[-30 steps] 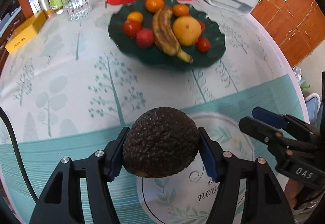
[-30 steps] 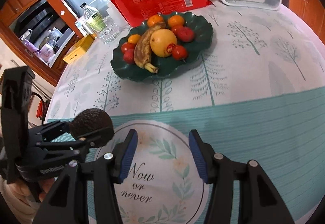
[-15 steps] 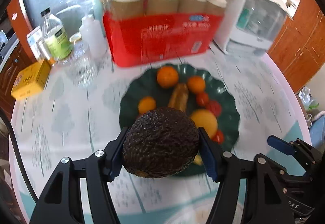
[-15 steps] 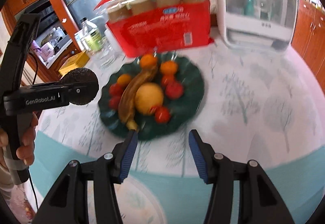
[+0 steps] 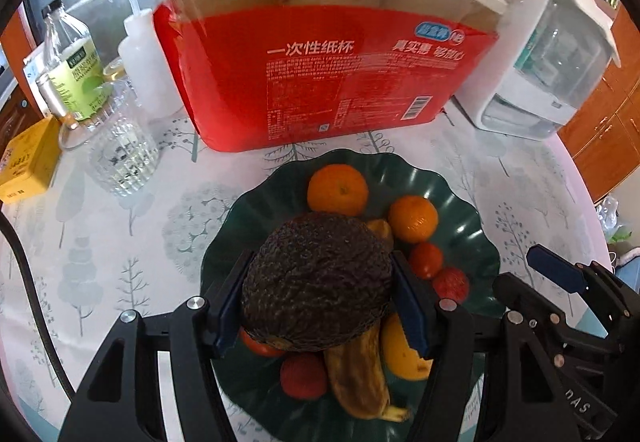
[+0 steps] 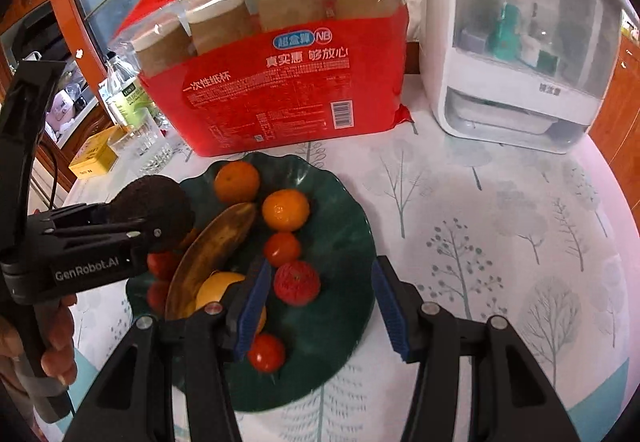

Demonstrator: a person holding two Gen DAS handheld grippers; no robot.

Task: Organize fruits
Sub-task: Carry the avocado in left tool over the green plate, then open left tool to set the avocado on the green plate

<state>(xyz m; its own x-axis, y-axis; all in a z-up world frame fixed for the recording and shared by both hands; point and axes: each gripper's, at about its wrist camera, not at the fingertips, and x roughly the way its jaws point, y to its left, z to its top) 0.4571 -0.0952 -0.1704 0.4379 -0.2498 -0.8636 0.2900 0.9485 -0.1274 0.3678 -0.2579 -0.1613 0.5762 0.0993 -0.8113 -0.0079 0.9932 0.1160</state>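
The left gripper point(image 5: 320, 306) is grasping the avocado point(image 5: 318, 282) directly above the fruit plate point(image 5: 460, 181), while the right gripper point(image 6: 316, 306), fingers released, is hovering alongside.

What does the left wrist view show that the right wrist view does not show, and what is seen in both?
Only the left wrist view: both blue pads pressed on the avocado, and a white squeeze bottle behind the glass.

Only the right wrist view: the hand that carries the left gripper, seen from the side, and the right gripper with open, empty jaws above the plate.

Both: the green plate with oranges, a banana and small red fruits, the red cup package and the white appliance.
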